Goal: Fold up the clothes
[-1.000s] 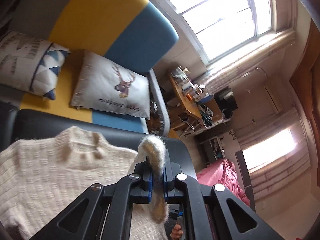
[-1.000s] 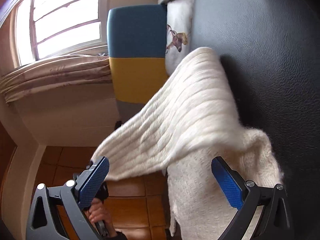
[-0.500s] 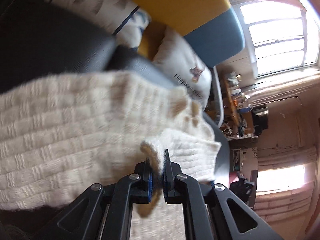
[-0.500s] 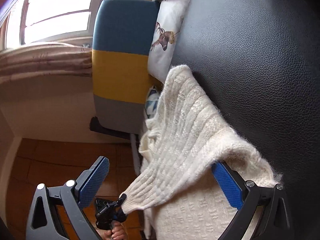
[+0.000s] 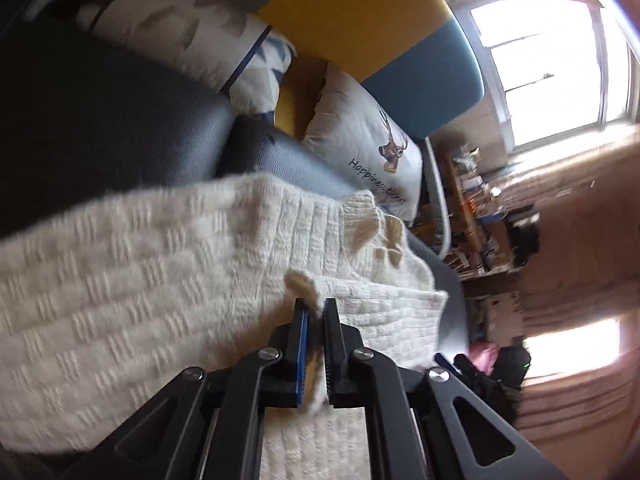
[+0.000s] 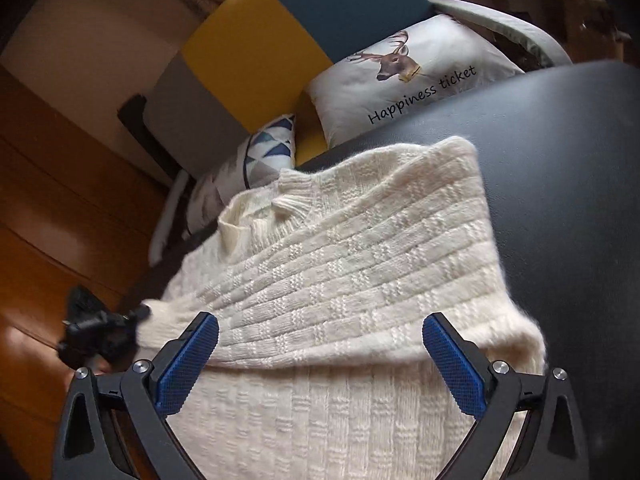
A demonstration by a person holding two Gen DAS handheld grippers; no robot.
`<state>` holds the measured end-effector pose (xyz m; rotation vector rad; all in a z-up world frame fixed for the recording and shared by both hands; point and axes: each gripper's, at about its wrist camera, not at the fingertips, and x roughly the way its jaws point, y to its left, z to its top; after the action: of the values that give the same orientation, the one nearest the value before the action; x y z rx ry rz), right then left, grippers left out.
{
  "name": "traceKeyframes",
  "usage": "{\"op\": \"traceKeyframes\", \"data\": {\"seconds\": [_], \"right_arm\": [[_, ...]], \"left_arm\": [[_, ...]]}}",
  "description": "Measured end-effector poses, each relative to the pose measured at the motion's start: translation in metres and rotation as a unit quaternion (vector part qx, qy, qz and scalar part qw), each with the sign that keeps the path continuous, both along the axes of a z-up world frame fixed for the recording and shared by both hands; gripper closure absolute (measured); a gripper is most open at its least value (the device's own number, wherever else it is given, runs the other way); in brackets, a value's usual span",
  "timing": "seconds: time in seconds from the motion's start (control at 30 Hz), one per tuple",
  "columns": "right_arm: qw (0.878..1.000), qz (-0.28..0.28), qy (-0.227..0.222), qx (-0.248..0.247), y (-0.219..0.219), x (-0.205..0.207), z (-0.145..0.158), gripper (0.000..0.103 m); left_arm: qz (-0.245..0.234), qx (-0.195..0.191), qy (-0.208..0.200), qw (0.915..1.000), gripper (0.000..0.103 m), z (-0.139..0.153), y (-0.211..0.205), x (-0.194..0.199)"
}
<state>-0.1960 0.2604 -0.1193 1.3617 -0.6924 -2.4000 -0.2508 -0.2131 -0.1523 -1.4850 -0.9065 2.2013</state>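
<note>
Printed on the deer cushion (image 6: 404, 76): "Happiness ticket". Cream cable-knit sweater (image 6: 340, 280), fuzzy, ribbed collar, folded across itself on the black leather seat (image 6: 560, 184) in front of that cushion. Left tool (image 5: 315, 312) clamped narrowly on a sleeve cuff (image 5: 301, 282) pulled over the sweater body. Right tool (image 6: 320, 354) spread wide, empty, hovering over the sweater's near fold.

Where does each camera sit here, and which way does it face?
Left wrist: on the left gripper, looking along its fingers, shut on the sweater, toward the cushions and window.
Right wrist: on the right gripper, open over the sweater, facing the sofa back; the left gripper shows at the sleeve end.
Shared: sweater, deer cushion, black seat.
</note>
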Motion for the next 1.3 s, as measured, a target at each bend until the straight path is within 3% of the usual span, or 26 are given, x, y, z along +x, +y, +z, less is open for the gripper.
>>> {"op": "traceKeyframes", "data": {"seconds": [0.13, 0.27, 0.33, 0.43, 0.57, 0.83, 1.0, 1.1, 1.2, 1.3], "right_arm": [[0.999, -0.005, -0.029, 0.017, -0.004, -0.001, -0.022, 0.000], [1.000, 0.002, -0.004, 0.026, -0.006, 0.006, -0.031, 0.000], [0.999, 0.018, -0.002, 0.044, -0.010, 0.007, -0.030, 0.000], [0.998, 0.035, 0.008, 0.045, -0.009, 0.007, -0.023, 0.000], [0.998, 0.041, 0.047, 0.014, 0.009, 0.005, -0.003, 0.000], [0.998, 0.020, 0.062, -0.018, 0.043, -0.049, 0.004, 0.000], [0.999, 0.015, 0.028, -0.035, 0.046, -0.088, -0.017, 0.000], [0.999, -0.001, 0.011, -0.046, 0.053, -0.099, -0.029, 0.000], [0.995, 0.001, 0.032, -0.090, 0.058, -0.082, -0.016, 0.000], [0.994, 0.023, 0.047, -0.098, 0.059, -0.050, -0.006, 0.000]], "left_arm": [[0.026, -0.098, -0.032, 0.9943, 0.097, -0.021, -0.005, -0.003], [0.080, -0.063, -0.039, 0.9941, 0.092, -0.036, -0.030, 0.009], [0.099, -0.048, -0.013, 0.9938, 0.091, -0.025, -0.035, 0.024], [0.060, -0.053, 0.029, 0.9964, 0.088, -0.006, -0.014, 0.040], [-0.007, -0.107, 0.062, 0.9923, 0.087, 0.001, 0.036, 0.045], [-0.014, -0.158, 0.068, 0.9849, 0.087, -0.012, 0.056, 0.024], [-0.003, -0.157, 0.054, 0.9861, 0.088, -0.032, 0.046, 0.021], [-0.005, -0.136, 0.050, 0.9895, 0.087, -0.021, 0.048, 0.021], [-0.073, -0.075, 0.098, 0.9897, 0.081, 0.011, 0.078, 0.010], [-0.153, -0.046, 0.136, 0.9779, 0.076, 0.035, 0.135, -0.011]]}}
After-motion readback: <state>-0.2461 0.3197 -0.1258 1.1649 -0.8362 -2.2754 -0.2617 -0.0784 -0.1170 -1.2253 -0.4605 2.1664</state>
